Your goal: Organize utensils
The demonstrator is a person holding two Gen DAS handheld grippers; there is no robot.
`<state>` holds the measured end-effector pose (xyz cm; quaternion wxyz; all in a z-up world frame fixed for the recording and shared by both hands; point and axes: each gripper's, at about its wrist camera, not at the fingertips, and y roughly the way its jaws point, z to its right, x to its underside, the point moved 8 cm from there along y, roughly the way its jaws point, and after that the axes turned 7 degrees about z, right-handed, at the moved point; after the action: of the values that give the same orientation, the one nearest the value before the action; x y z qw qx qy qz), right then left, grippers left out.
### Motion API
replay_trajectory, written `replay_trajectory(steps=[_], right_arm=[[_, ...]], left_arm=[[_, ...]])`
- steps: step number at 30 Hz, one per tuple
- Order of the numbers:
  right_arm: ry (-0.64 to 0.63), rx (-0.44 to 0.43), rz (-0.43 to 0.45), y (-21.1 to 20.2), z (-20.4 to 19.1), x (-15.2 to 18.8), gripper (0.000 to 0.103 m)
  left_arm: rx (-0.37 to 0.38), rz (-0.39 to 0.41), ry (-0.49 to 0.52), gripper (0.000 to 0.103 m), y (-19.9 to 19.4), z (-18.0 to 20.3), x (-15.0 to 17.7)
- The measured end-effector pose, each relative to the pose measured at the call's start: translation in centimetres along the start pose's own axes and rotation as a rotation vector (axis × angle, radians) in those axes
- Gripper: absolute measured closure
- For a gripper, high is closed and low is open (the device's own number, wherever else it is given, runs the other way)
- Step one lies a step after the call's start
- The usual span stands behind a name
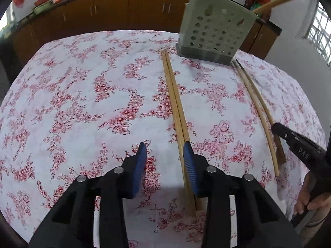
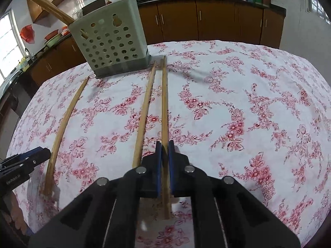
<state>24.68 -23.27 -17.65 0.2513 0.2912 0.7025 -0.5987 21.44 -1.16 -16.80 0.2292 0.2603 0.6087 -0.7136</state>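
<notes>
A pair of wooden chopsticks (image 1: 175, 103) lies side by side on the floral tablecloth (image 1: 82, 103). It runs between the fingers of my left gripper (image 1: 164, 144), against the right blue pad. The left pad stands clear, so that gripper is open. Two more chopsticks lie further right. My right gripper (image 2: 164, 144) is shut on the right-hand chopstick (image 2: 164, 107) near its thick end. Its neighbour (image 2: 144, 113) lies loose just left of the jaws. A perforated grey-green utensil holder (image 1: 215, 33) (image 2: 111, 41) stands at the far side, with chopsticks leaning in it.
In the left wrist view the right gripper (image 1: 276, 127) and a person's hand (image 1: 310, 202) are at the right edge. The left gripper (image 2: 44, 152) shows at the left of the right wrist view. Brown kitchen cabinets (image 2: 217, 20) stand behind the table.
</notes>
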Motion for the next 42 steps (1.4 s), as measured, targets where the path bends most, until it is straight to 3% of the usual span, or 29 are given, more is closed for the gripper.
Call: replay_trajectory(steps=[7, 12, 14, 23, 27, 42], right_arm=[[-0.055, 0.035, 0.011, -0.1, -0.5, 0.1, 0.093], [-0.070, 0.043, 0.012, 0.0, -0.6, 0.1, 0.093], [-0.095, 0.048, 0.013, 0.0, -0.7, 0.1, 0.093], [-0.020, 0.100, 0.041, -0.1, 3.3, -0.9, 0.095], [-0.032, 0.106, 0.038, 0.0, 3.1, -0.9, 0.093], [-0.053, 0.122, 0.035, 0.1, 2.9, -0.9, 0.093]], left_arm=[[0.002, 0.000, 0.027, 0.082, 0.4, 0.7, 0.0], [-0.034, 0.008, 0.057, 0.088, 0.7, 0.8, -0.1], [-0.063, 0.013, 0.070, 0.095, 1.0, 0.4, -0.4], [-0.146, 0.070, 0.014, 0.095, 1.9, -5.1, -2.8], [-0.134, 0.105, 0.013, 0.095, 1.8, -5.2, -2.6], [-0.115, 0.108, -0.012, 0.094, 1.8, -5.2, -2.7]])
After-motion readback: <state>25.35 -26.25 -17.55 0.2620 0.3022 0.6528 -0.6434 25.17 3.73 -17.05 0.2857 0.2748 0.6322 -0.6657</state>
